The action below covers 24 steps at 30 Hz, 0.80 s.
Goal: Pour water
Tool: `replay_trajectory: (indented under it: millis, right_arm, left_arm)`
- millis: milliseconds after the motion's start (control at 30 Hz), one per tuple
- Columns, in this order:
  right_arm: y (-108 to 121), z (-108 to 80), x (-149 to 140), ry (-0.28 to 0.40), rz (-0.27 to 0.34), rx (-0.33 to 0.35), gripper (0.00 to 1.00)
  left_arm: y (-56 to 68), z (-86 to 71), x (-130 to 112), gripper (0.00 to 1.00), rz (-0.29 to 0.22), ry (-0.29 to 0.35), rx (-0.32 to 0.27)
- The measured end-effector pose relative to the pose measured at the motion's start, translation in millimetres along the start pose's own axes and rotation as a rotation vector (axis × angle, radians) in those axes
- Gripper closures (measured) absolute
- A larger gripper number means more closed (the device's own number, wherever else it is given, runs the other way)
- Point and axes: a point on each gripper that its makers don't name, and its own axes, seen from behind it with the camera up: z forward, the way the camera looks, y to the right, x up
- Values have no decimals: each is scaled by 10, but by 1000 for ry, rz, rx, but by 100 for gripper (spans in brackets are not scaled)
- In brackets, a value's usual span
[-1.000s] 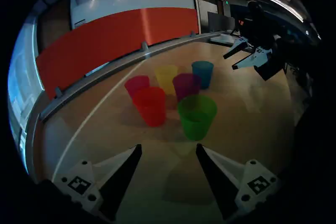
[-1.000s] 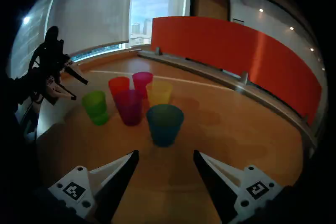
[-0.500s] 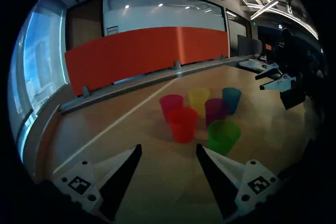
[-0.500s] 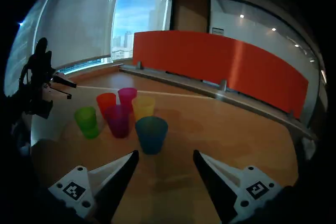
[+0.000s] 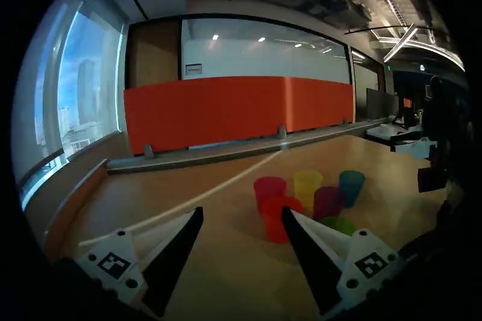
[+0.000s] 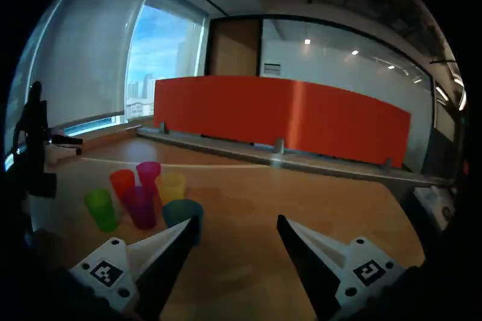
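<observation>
Overhead, both tools hang above a long wooden table (image 5: 199, 261), neither one touching anything. Left gripper (image 5: 241, 209): fingers spread wide, nothing between them, tips in the air on the near side of the cups. Right gripper (image 6: 237, 218): likewise spread, nothing held. Six translucent plastic cups stand upright in a tight cluster on the tabletop. From the left gripper view the red cup (image 5: 278, 220) is nearest, the pink cup (image 5: 269, 188) just behind it, the yellow cup (image 5: 308, 183) and teal cup (image 5: 351, 183) farther back and to the right, and the purple cup (image 5: 329, 199) between them. The green cup (image 5: 337, 224) is half hidden behind the tool's right-hand finger. From the right gripper view the same cluster sits low and to the left, the teal one closest and partly behind the left-hand finger, the green one at the outer left edge. Whether any cup holds water cannot be told; the walls are tinted and the light is dim. An orange partition (image 5: 241, 107) runs along the table's far edge. A window (image 6: 162, 62) beyond it shows sky and towers.
</observation>
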Motion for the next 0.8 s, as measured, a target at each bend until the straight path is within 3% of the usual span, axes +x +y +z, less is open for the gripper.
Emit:
replay_trajectory:
  millis: [300,500,667,800]
  right_arm:
    - [394,-144,303,151,74,-160,0]
    - [599,-296,459,239,99,-261,0]
    - [700,-400,560,293,106,-325,0]
    - [735,-438,552,297,85,-355,0]
  left_arm:
    - [-27,-74,204,4,24,79,80]
    - [-41,-129,334,4,-9,123,127]
    - [-41,-136,343,4,-32,138,152]
    - [-19,-126,307,4,-35,137,166]
